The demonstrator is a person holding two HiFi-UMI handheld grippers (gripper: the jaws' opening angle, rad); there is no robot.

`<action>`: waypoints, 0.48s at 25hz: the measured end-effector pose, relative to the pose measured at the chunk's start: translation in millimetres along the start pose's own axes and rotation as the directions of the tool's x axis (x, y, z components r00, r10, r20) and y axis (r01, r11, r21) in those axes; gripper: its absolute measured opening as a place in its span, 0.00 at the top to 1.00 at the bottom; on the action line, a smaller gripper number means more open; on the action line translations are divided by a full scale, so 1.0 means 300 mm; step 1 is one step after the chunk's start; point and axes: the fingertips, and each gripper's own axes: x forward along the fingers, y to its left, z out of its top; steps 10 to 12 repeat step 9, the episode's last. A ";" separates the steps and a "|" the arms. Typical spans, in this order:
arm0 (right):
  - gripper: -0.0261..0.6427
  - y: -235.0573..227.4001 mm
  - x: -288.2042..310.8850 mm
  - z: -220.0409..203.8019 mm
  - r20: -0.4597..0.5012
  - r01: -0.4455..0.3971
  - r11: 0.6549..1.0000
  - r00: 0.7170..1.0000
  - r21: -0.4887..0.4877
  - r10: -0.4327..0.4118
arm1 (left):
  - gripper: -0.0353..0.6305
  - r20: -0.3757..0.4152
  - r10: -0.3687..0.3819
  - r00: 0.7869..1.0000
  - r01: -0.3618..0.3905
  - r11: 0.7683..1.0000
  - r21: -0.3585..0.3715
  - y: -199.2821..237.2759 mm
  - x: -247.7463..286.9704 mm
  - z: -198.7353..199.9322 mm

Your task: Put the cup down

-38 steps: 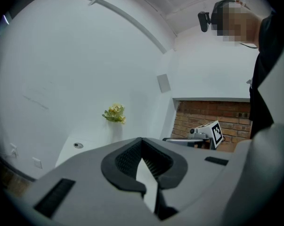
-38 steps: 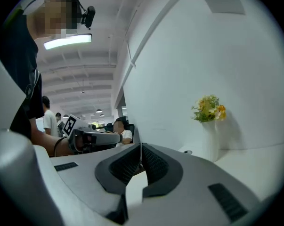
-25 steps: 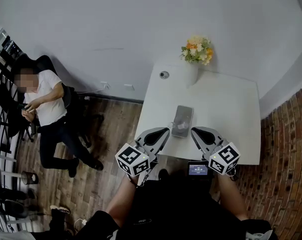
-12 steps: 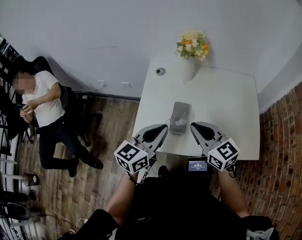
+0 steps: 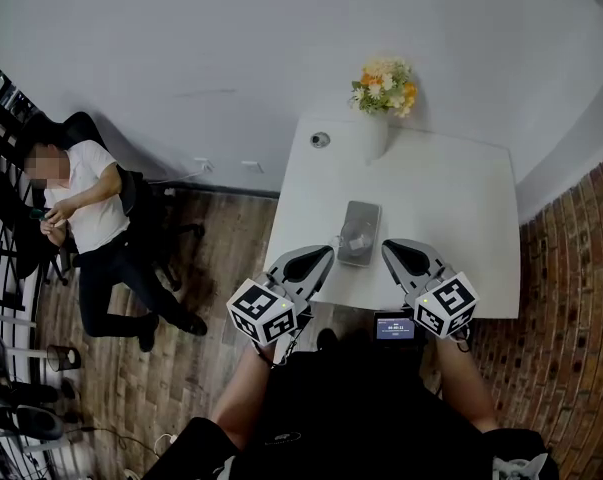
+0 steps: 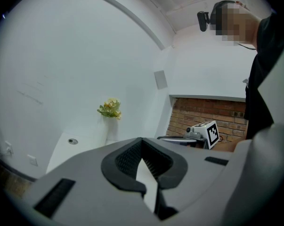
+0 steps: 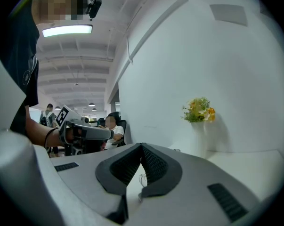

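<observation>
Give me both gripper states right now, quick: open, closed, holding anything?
Left gripper: closed, holding nothing.
Right gripper: closed, holding nothing.

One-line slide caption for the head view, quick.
Left tongs and right tongs, both shut, flank a grey object on the white table; flowers behind.

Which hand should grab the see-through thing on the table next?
Probably the right. Both the left gripper and right gripper are shut and empty at the near edge of the table, flanking the see-through thing, but only the right gripper's view shows it straight ahead.
</observation>
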 end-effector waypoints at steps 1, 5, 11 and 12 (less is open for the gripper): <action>0.94 -0.002 0.001 0.000 0.000 0.002 1.000 1.000 -0.002 -0.002 | 0.94 -0.001 0.002 1.000 -0.002 1.000 -0.001 0.002 0.000 0.000; 0.94 -0.014 0.001 0.001 0.000 0.007 1.000 1.000 -0.006 -0.007 | 0.94 -0.004 0.005 1.000 -0.005 1.000 0.000 0.003 0.005 -0.002; 0.94 -0.021 0.000 0.000 -0.004 0.015 1.000 1.000 -0.014 -0.015 | 0.94 -0.004 0.008 1.000 -0.008 1.000 0.000 0.002 0.008 -0.003; 0.94 -0.021 0.000 0.000 -0.004 0.015 1.000 1.000 -0.014 -0.015 | 0.94 -0.004 0.008 1.000 -0.008 1.000 0.000 0.002 0.008 -0.003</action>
